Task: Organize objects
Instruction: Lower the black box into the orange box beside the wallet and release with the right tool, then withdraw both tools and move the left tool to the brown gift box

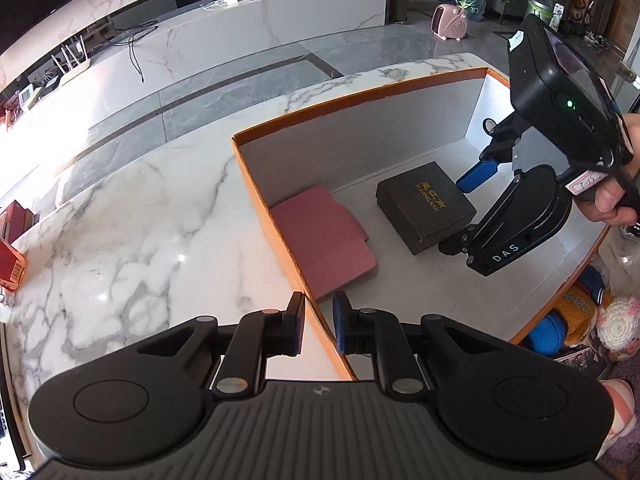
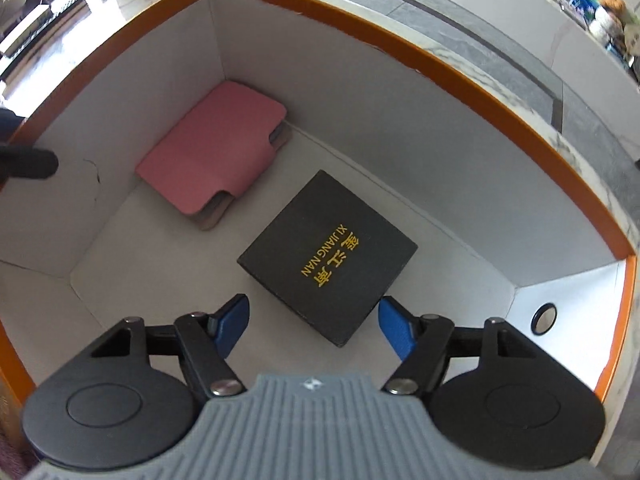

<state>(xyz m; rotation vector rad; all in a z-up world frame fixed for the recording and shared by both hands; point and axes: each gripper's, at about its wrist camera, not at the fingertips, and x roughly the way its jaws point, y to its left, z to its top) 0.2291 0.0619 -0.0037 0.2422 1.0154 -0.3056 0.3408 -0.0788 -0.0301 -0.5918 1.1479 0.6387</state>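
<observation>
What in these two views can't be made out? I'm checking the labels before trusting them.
- Left gripper: its fingers straddle the orange box wall, but whether they touch it is unclear in the left wrist view.
- Pink case: contents hidden by its cover in both views.
- Black box: contents hidden by its lid; open right gripper is near it.
- Red carton: cut off by the frame edge.

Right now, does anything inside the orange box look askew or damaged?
The black box lies turned at an angle to the walls of the orange box, unlike the pink wallet tucked into a corner. A thin crack-like line marks the inner wall near the wallet. Nothing is spilled.
</observation>
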